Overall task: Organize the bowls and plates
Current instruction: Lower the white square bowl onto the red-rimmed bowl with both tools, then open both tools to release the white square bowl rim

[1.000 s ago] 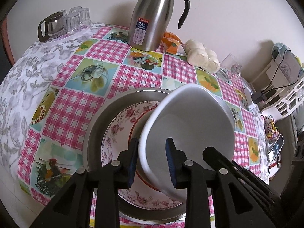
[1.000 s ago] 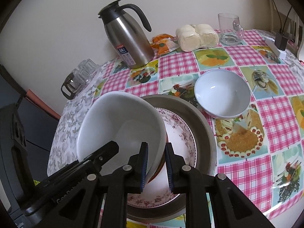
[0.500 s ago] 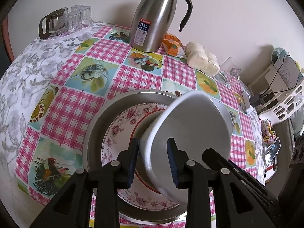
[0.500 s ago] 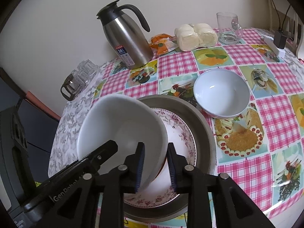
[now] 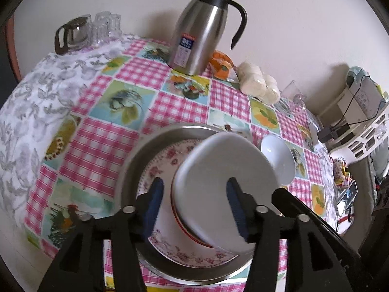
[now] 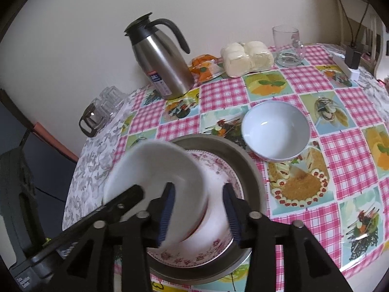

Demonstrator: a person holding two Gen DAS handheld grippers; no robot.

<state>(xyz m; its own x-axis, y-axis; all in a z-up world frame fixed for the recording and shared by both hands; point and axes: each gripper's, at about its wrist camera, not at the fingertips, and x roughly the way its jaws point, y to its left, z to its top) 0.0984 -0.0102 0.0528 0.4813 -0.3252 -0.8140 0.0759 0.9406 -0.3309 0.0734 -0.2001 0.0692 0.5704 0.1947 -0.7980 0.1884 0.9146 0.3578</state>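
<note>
Glossy white ceramic bowl (image 5: 226, 177) blurring over a floral glazed plate (image 5: 167, 241), dull metal tray (image 5: 136, 160) lying underneath, brushed steel flask (image 5: 197, 31) shining far, oilcloth (image 5: 102, 136) gleaming smooth.

A home dining spot: a round table (image 6: 345, 146) with a pink checked fruit-print cloth stands against a plain wall, holding a steel thermos jug (image 6: 160, 58), wrapped buns (image 6: 245, 58) and drinking glasses (image 5: 107, 24).
</note>
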